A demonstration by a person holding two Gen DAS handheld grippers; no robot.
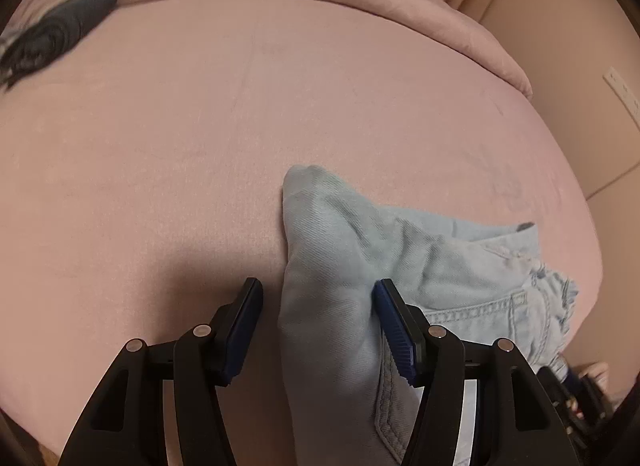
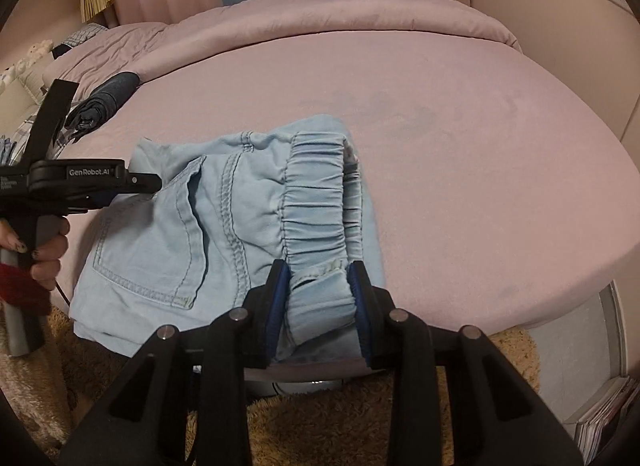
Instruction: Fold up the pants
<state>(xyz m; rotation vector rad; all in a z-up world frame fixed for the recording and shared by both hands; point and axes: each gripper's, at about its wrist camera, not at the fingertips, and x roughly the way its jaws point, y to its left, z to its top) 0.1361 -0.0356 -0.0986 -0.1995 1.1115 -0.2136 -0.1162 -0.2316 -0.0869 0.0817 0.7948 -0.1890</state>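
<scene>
On the pink bed (image 2: 460,169), right tongs (image 2: 320,290) clamp the pants' (image 2: 192,225) waistband; left tongs (image 1: 318,306) gape around a fold.

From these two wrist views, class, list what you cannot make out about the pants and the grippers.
- Left wrist view: the light blue pants run off the bottom edge, so their full length is hidden.
- Left gripper: fabric lies between the open fingers; contact is unclear.
- Right wrist view: the waistband bunches between the right gripper, hiding the pads.
- The dark bundle is too small to identify.
</scene>
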